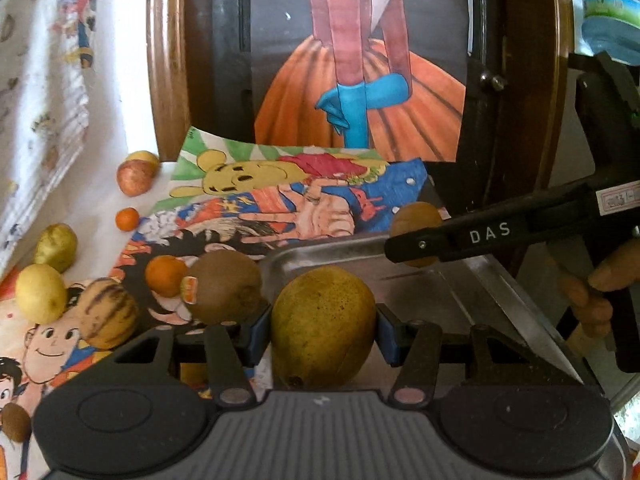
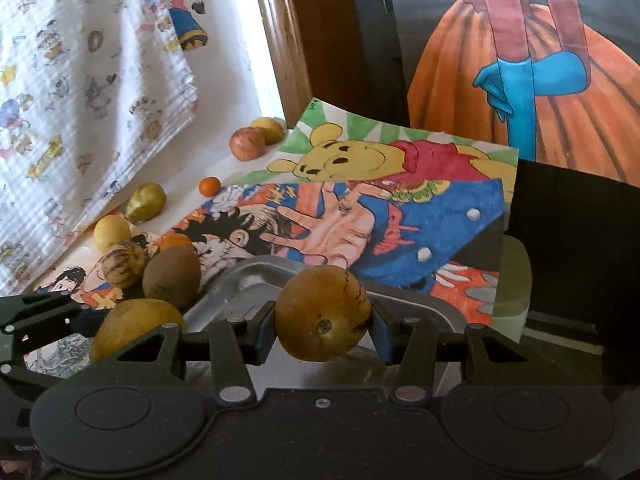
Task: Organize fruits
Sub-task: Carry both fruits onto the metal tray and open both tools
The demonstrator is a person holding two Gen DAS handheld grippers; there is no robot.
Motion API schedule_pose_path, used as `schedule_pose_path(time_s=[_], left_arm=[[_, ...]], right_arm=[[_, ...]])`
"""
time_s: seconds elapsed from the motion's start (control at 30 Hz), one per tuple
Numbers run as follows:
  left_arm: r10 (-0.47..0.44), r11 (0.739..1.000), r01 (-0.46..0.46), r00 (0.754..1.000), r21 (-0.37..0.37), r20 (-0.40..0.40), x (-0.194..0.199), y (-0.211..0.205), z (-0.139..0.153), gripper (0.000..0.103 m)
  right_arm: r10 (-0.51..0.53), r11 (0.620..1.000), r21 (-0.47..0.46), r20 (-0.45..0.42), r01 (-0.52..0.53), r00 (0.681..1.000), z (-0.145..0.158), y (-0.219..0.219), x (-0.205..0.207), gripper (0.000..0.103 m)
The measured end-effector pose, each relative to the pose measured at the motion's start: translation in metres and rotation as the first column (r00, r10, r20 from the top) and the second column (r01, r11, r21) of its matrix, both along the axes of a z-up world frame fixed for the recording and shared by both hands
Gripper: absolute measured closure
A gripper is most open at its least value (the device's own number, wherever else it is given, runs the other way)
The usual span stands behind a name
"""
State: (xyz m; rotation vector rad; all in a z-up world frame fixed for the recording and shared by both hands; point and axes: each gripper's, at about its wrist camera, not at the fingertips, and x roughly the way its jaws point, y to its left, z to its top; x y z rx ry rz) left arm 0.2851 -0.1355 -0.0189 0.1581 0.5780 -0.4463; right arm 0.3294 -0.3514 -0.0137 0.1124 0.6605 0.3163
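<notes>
Surface: a counter (image 2: 240, 92) covered in white and overlaid with coloured cartoon drawings (image 2: 360, 208). A patterned white cloth (image 2: 80, 80) hangs at the left. Behind stand a wooden frame (image 1: 166, 60) and a large drawing of an orange skirt (image 1: 360, 112).

Container: one metal tray (image 1: 460, 276), set on the drawings near the counter's right side.

Fruit held, two: a yellow-green pear (image 1: 324, 324) is clamped between the blue pads of the left gripper (image 1: 324, 336), at the tray's near left edge; a round brown fruit (image 2: 322, 312) is clamped in the right gripper (image 2: 322, 332), above the tray.

Fruit loose on the counter, left of the tray, counted in the left wrist view:
- kiwis, two: one (image 1: 226, 286) just beside the tray, one (image 1: 16, 422) at the lower left edge
- small oranges, two (image 1: 166, 276) (image 1: 127, 219)
- striped round fruit, one (image 1: 108, 312)
- yellow fruits, three (image 1: 40, 292) (image 1: 56, 246) (image 1: 143, 157)
- red-blushed apple, one (image 1: 136, 178)

A person's fingers (image 1: 600, 292) are seen on the right gripper's handle.
</notes>
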Motion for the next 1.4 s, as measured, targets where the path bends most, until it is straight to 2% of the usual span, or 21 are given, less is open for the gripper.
schedule_pose_path(time_s=[0.27, 0.6, 0.67, 0.73, 1.1, 1.27, 1.4], left_arm=[[0.0, 1.0, 0.002, 0.999, 0.028, -0.042, 0.004, -0.007, -0.01, 0.045], [0.0, 1.0, 0.001, 0.999, 0.021, -0.05, 0.004, -0.004, -0.011, 0.044], [0.001, 1.0, -0.001, 0.999, 0.015, -0.038, 0.001, -0.003, -0.01, 0.034], [0.006, 1.0, -0.006, 1.0, 0.011, -0.027, -0.002, -0.002, -0.008, 0.03], [0.089, 0.994, -0.088, 0.996, -0.065, 0.016, -0.033, 0.019, 0.01, 0.019], [0.166, 0.978, -0.163, 0.986, -0.131, 0.009, -0.054, 0.035, 0.018, 0.01], [0.211, 0.966, -0.206, 0.977, -0.158, 0.014, -0.074, 0.045, 0.026, 0.002]], right_arm=[[-0.005, 1.0, 0.002, -0.028, 0.005, 1.0, -0.01, -0.002, 0.004, 0.053], [-0.007, 1.0, 0.009, -0.042, 0.007, 0.999, -0.014, -0.002, 0.004, 0.05], [-0.005, 1.0, 0.01, -0.041, 0.006, 0.999, -0.014, -0.002, 0.004, 0.05], [-0.009, 1.0, 0.011, -0.042, 0.009, 0.999, -0.014, -0.002, 0.003, 0.048], [-0.02, 1.0, 0.011, -0.013, 0.02, 1.0, 0.005, 0.0, -0.024, 0.035], [-0.011, 1.0, -0.004, 0.01, 0.011, 1.0, 0.017, 0.004, -0.046, 0.028], [0.003, 1.0, -0.022, 0.043, -0.002, 0.999, 0.028, 0.01, -0.072, 0.02]])
